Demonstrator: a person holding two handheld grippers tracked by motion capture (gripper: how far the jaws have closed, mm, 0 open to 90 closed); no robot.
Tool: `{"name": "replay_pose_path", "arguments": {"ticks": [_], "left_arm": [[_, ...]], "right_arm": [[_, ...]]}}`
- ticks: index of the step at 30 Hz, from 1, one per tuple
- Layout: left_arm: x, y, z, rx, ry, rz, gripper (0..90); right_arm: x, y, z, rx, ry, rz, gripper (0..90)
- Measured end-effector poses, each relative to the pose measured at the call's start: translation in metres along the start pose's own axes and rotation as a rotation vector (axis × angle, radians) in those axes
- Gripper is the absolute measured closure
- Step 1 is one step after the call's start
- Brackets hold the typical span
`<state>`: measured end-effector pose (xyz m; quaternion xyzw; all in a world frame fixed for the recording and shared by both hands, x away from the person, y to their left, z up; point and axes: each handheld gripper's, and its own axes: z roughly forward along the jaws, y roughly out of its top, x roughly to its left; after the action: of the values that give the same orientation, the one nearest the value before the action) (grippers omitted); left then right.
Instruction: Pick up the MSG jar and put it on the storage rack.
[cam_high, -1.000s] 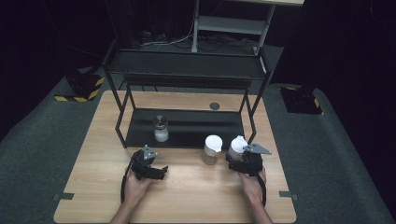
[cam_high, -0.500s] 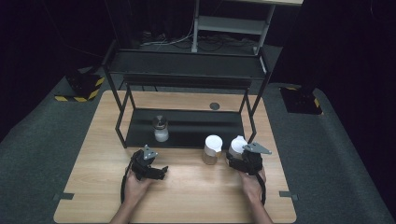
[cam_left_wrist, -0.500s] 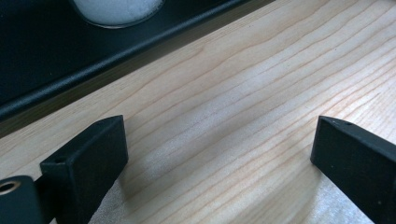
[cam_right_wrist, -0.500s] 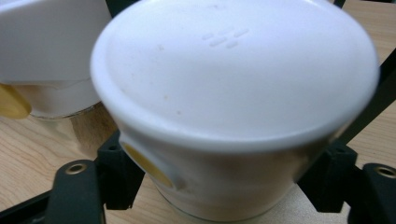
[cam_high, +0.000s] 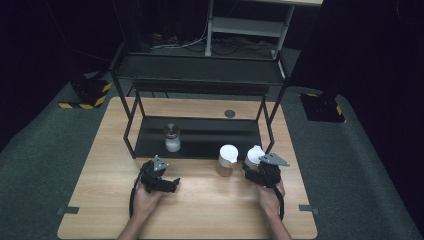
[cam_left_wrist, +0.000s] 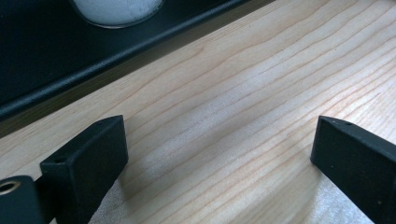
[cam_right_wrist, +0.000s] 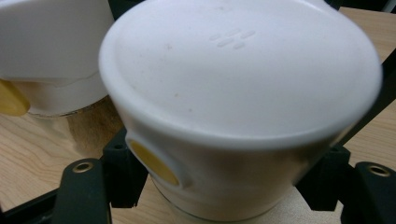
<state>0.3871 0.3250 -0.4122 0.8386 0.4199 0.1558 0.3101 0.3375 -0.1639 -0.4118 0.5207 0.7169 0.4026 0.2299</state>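
Right gripper (cam_high: 256, 167) clamped on a white-lidded jar (cam_right_wrist: 243, 107) with a round yellow button on the lid's side, black jaws having just closed in against the jar below the lid. Seen from the high view, standing upright on the light wooden bench (cam_high: 200, 210), near its right edge, just in front of the right front leg of the black metal shelf rack (cam_high: 200, 137). Just beside it, to its left, a second white-lidded jar (cam_high: 227, 160) with brownish contents, also upright on the bench; touching or barely apart cannot be told. Left gripper (cam_high: 176, 184) open, jaws spread wide over bare wood, nothing between them, resting low near the front edge of the rack. On the rack's bottom shelf, a small clear jar of white powder with a dark cap (cam_high: 171, 138), well apart from both lidded jars.
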Motion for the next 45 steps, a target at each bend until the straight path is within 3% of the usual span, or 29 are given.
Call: {"name": "replay_pose_path", "arguments": {"ticks": [19,45], "left_arm": [[0.0,0.0,0.0,0.0,0.0,0.0,3.9],[0.0,0.0,0.0,0.0,0.0,0.001,3.9]], "right_arm": [[0.004,0.005,0.002,0.012,0.002,-0.026,30.0],[-0.005,0.029,0.0,-0.006,0.031,-0.04,30.1]]}}
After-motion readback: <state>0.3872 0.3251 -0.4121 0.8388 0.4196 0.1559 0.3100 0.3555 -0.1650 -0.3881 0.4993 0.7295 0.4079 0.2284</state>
